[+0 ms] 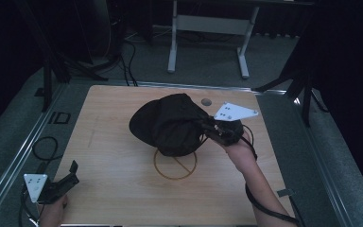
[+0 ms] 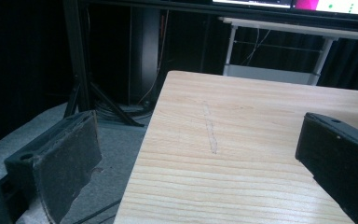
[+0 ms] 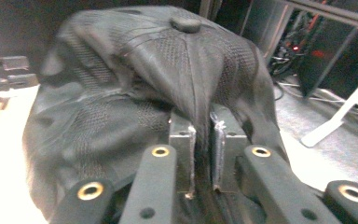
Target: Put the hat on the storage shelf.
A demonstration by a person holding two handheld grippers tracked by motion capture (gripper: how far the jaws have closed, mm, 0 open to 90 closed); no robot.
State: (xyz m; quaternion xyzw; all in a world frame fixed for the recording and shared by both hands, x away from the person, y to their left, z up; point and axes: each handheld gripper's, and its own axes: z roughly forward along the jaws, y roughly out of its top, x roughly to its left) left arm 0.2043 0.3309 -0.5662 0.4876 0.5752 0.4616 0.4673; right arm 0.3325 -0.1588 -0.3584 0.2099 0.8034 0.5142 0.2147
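Right gripper pinches a black cap above the table's ring mark; left gripper, jaws spread, sits at the table's near-left corner.

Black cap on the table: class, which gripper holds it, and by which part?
The right gripper pinches a fold of the black cap's crown fabric between its fingers. The left gripper holds nothing.

Black mesh cap, crumpled, mid-table
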